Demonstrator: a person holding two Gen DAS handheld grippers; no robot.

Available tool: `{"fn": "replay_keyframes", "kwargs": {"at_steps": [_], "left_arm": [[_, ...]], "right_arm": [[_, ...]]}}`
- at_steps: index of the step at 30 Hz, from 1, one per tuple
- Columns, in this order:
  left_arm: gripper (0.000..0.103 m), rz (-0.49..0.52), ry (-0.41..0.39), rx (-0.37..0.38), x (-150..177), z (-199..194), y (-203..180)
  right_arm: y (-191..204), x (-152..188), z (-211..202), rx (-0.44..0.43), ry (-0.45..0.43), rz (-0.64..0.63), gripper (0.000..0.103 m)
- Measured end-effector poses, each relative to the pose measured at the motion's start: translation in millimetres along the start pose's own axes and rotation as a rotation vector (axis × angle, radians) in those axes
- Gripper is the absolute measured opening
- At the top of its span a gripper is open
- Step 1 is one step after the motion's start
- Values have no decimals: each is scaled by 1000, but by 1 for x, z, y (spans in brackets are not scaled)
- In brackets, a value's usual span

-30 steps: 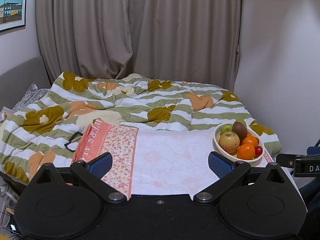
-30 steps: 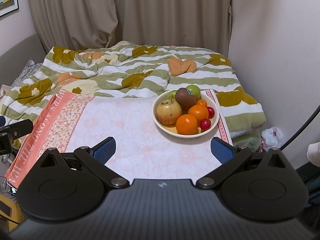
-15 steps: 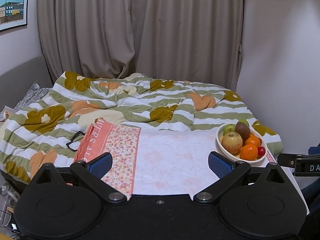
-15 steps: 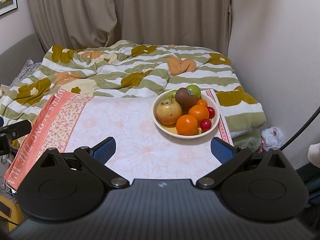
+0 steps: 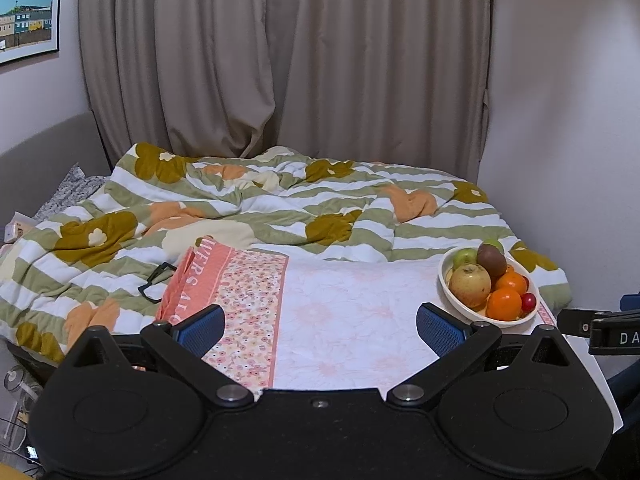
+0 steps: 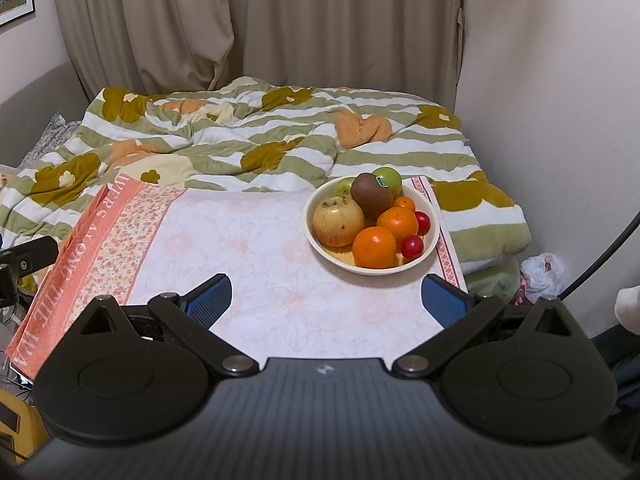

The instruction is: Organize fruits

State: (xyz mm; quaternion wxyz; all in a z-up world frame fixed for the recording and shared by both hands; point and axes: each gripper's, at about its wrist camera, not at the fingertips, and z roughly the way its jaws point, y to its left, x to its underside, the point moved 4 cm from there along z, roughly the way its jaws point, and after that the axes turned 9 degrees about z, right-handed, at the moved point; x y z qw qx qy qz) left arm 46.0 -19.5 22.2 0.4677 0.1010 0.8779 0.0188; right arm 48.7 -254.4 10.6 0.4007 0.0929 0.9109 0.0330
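My left gripper point(image 5: 320, 328): matte black body, two round raised discs, silver pivot screws, blue ribbed pads point(image 5: 438, 328) on black linkage fingers. My right gripper point(image 6: 326, 304): same build, ridged grey-black housing with a small white emblem at centre, blue ribbed pads point(image 6: 210, 300).

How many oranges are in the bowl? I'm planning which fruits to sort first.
3: a front orange, one behind it, and a small one beside the kiwi. More may be hidden underneath.

A home bedroom: a bed point(image 5: 60, 320) under a rumpled flowered duvet point(image 5: 280, 208), closed curtains point(image 5: 280, 60), a framed picture point(image 5: 28, 12).
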Motion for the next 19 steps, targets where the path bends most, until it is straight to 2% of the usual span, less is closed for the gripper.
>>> {"fn": "replay_keyframes", "kwargs": {"at_steps": [19], "left_arm": [[103, -5, 8, -32, 3, 2, 1]], "right_arm": [[7, 5, 2, -5, 12, 7, 103]]}}
